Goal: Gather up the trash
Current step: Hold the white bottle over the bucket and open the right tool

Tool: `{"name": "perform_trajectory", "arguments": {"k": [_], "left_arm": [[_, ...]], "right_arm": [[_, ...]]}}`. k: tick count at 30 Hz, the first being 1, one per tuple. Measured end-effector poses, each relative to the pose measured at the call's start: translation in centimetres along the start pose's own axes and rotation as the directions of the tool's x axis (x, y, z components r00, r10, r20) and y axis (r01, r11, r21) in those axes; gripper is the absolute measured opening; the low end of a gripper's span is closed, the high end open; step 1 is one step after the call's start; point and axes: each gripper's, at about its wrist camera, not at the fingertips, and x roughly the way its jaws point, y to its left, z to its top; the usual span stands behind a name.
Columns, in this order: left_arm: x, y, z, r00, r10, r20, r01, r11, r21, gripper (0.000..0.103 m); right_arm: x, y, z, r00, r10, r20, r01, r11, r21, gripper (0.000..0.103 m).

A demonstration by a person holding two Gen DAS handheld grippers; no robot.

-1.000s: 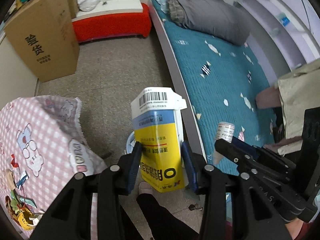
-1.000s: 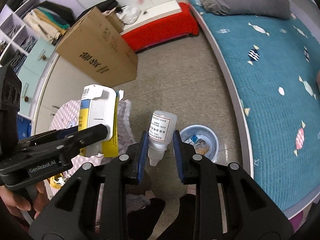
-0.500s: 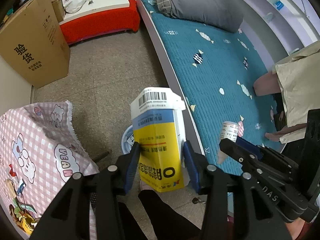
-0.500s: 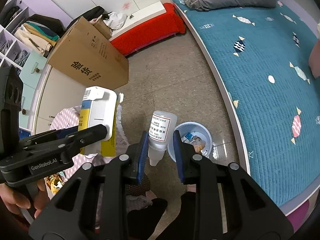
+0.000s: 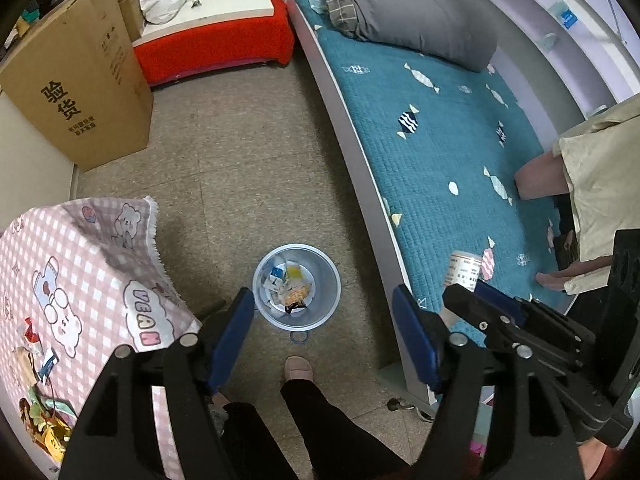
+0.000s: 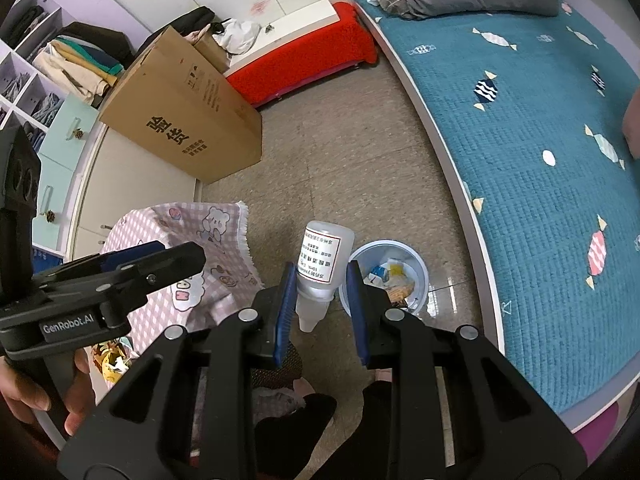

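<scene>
A small pale-blue trash bin (image 5: 333,280) stands on the floor below both grippers, with wrappers and a yellow and blue-white piece (image 5: 294,272) inside. My left gripper (image 5: 323,297) hangs over the bin; its jaws are opening and nothing is between them. From the right wrist view it (image 6: 160,258) shows side-on at the left, held by a hand. My right gripper (image 6: 321,280) is shut on a clear plastic bottle (image 6: 323,254) with a white label, cap pointing down, just left of the bin (image 6: 384,245). The bottle (image 5: 463,274) also shows in the left wrist view.
A table with a pink checked cloth (image 5: 80,280) is left of the bin. A bed with a teal quilt (image 5: 440,152) runs along the right. A big cardboard box (image 5: 80,80) and a red bench (image 5: 216,52) stand farther off. The person's foot (image 5: 298,368) is beside the bin.
The left jaws have spread wide and the yellow and blue carton they held is gone from between them. The bin now shows directly under the left gripper. The right gripper still holds the bottle.
</scene>
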Motion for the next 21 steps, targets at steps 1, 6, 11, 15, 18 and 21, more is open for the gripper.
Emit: {"name": "perform_trajectory", "arguments": {"k": [1, 6, 11, 15, 18, 21], "left_arm": [[-0.1, 0.2, -0.1, 1.000, 0.002, 0.002, -0.002, 1.000, -0.003, 0.070], [-0.8, 1.6, -0.8, 1.000, 0.017, 0.013, -0.017, 0.999, -0.034, 0.070], [-1.6, 3.0, -1.5, 0.999, 0.035, 0.028, -0.033, 0.998, -0.060, 0.071], [-2.1, 4.1, -2.1, 0.998, 0.044, 0.035, -0.041, 0.995, -0.085, 0.071], [-2.5, 5.0, -2.5, 0.998, 0.049, 0.039, -0.045, 0.994, -0.102, 0.071], [-2.9, 6.0, -3.1, 0.998, 0.051, 0.044, -0.046, 0.992, -0.121, 0.072]], "right_arm": [[0.0, 0.2, 0.0, 1.000, 0.001, -0.001, -0.001, 1.000, -0.003, 0.025], [0.4, 1.3, -0.1, 1.000, 0.011, -0.010, -0.011, 1.000, -0.024, 0.025], [0.8, 2.3, -0.3, 1.000, 0.018, -0.018, -0.018, 0.999, -0.043, 0.025], [1.1, 3.1, -0.3, 1.000, 0.018, -0.021, -0.019, 0.998, -0.060, 0.025], [1.4, 3.5, -0.3, 1.000, 0.011, -0.020, -0.012, 0.998, -0.065, 0.026], [1.6, 3.8, -0.4, 1.000, -0.013, -0.011, 0.013, 0.998, -0.061, 0.030]]}}
